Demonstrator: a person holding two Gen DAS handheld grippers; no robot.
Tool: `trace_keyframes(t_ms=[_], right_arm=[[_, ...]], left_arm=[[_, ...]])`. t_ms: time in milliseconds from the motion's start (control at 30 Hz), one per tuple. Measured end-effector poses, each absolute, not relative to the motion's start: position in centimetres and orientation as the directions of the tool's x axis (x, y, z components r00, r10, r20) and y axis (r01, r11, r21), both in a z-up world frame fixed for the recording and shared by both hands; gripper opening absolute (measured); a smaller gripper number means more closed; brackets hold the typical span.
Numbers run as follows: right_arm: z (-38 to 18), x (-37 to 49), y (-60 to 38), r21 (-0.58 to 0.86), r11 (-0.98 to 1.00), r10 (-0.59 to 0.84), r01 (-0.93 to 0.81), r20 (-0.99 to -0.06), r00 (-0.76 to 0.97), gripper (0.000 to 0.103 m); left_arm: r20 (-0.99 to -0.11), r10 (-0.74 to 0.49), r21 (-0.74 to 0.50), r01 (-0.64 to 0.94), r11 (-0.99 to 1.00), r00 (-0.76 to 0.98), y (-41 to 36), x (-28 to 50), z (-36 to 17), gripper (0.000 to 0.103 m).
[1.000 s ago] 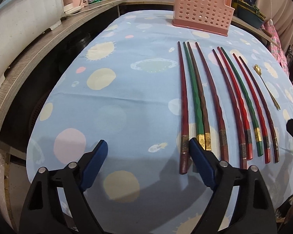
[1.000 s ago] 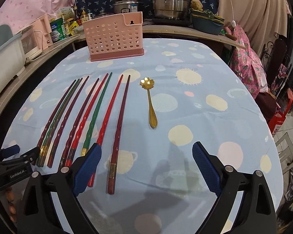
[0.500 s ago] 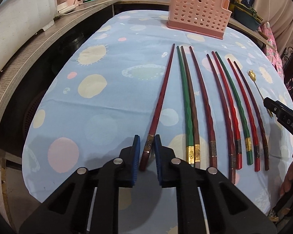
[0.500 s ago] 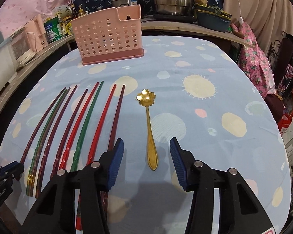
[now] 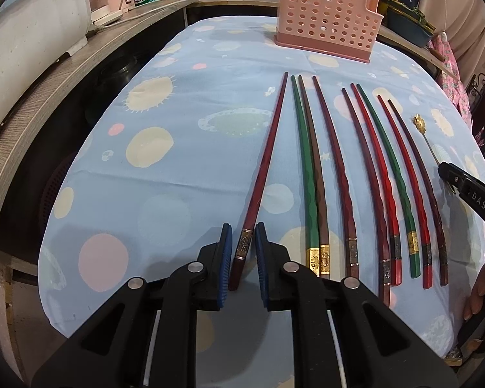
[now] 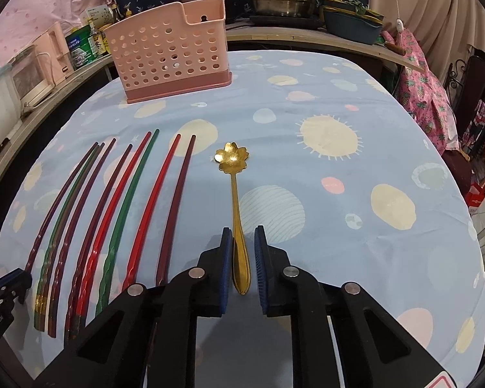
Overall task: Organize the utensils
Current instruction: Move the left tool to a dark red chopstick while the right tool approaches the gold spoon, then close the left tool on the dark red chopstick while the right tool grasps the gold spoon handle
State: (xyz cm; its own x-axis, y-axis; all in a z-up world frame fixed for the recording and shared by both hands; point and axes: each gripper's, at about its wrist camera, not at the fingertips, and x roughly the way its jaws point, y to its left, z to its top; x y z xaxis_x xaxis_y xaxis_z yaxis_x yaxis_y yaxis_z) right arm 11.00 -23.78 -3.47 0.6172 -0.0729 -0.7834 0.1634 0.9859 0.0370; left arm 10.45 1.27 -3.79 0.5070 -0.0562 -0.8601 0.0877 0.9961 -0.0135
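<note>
Now both grippers are closed on one utensil each. The left gripper (image 5: 243, 252) has its blue pads narrow around the thick end of the dark red chopstick (image 5: 265, 168), near its metal band, and this stick points away from the fingers at a slant, apart from the other chopsticks (image 5: 365, 174) that lie in a row on the right of the fingers. I think it is held at the thick end so that the thin tip can go first into the holder.

The right gripper (image 6: 243, 258) has just been closing its jaws, and the handle of the gold spoon (image 6: 235, 200) is between them. The left pad seems to touch the handle; on the right side a small gap shows, so I judge the grip is light but present. The flower-shaped bowl of the spoon lies ahead of the fingertips on the blue tablecloth (image 6: 323, 103).

The pink perforated holder (image 6: 171, 55) stands far ahead of both pairs of fingers, at the back edge of the cloth. Through its holes I see no utensil inside, though its inside is not fully visible. Pots and boxes stand on the counter behind it; what they contain I cannot tell.
</note>
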Motion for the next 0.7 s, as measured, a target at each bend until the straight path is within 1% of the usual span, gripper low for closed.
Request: trace_keyframes(t_ms=[200,367,533,567,700], right_arm=[[-3.4,10.8,-23.6,0.027,0.987,-0.078,0.159,-0.784,0.616,0.009],[-3.0,10.3,-23.5,0.027,0.987,-0.080,0.161,-0.779,0.622,0.009],[-1.5,9.4,-23.7,0.048,0.985,-0.071,0.165,-0.763,0.643,0.009],[-1.0,9.3,-23.8,0.051,0.985,-0.070,0.166,-0.757,0.649,0.001],[1.1,9.1,-24.3,0.048,0.984,-0.083,0.173,-0.731,0.677,0.001]], left_arm=[[-0.859,-0.057,-0.013,0.089,0.996,0.509,1.3,10.5,-3.8,0.014],[-0.863,-0.070,-0.031,0.085,0.996,0.501,1.5,10.6,-3.7,0.011],[-0.858,-0.081,-0.039,0.094,0.995,0.507,1.5,10.5,-3.1,0.008],[-0.857,-0.089,-0.046,0.097,0.994,0.507,1.5,10.6,-2.9,0.007],[-0.841,-0.096,-0.052,0.096,0.994,0.533,1.9,10.7,-1.6,0.007]])
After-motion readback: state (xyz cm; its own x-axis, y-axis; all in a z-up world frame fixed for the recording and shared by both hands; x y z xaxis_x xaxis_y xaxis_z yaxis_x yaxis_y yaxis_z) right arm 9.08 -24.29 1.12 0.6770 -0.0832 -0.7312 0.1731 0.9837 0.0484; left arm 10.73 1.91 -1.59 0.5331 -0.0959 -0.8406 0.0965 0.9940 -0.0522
